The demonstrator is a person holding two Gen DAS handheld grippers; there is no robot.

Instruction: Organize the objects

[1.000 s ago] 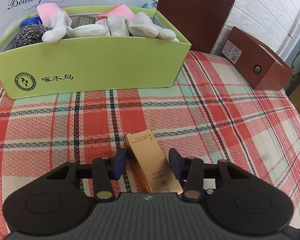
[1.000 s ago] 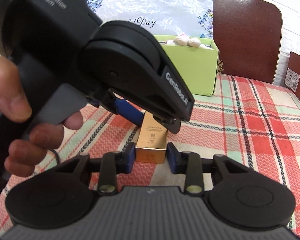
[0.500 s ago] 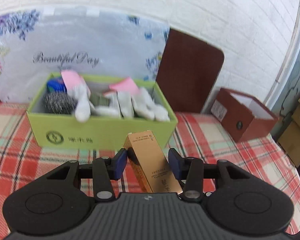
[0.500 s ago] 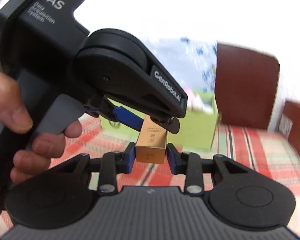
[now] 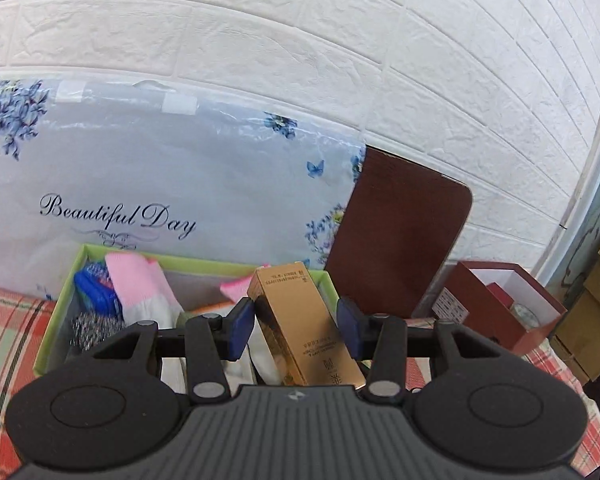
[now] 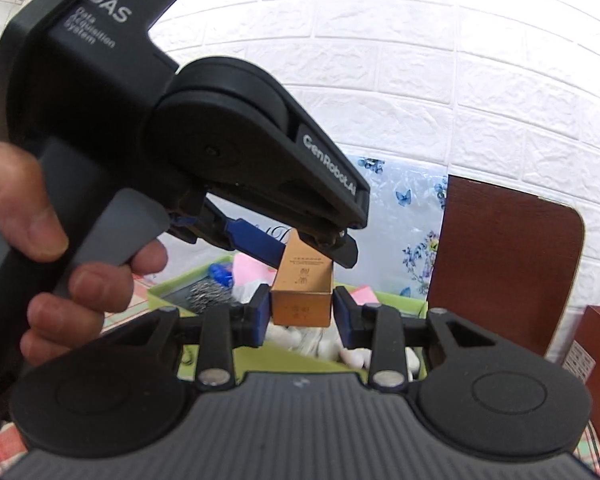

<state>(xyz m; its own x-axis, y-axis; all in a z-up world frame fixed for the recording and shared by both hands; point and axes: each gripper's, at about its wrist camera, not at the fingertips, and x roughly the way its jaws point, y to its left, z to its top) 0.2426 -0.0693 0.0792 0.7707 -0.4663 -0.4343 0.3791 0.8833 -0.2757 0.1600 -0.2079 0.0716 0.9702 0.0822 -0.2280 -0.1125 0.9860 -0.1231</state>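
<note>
Holding the gold carton (image 5: 300, 320) over the green box (image 5: 56, 336), my left gripper (image 5: 296, 330) pinched it. My right gripper (image 6: 300, 314) flanked its end; contact unclear.

Carton (image 5: 300, 320) above the open box (image 5: 56, 320) on the bench (image 5: 4, 320), gloves (image 5: 140, 292) and scourer (image 5: 94, 326) inside, smaller box (image 5: 500, 312) to the right, board (image 5: 400, 232) behind.

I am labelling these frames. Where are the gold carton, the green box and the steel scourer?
gold carton (image 5: 300, 320), left wrist view, on its long side face.
green box (image 5: 46, 344), left wrist view, on its left wall.
steel scourer (image 5: 90, 330), left wrist view, on its wire bundle.
</note>
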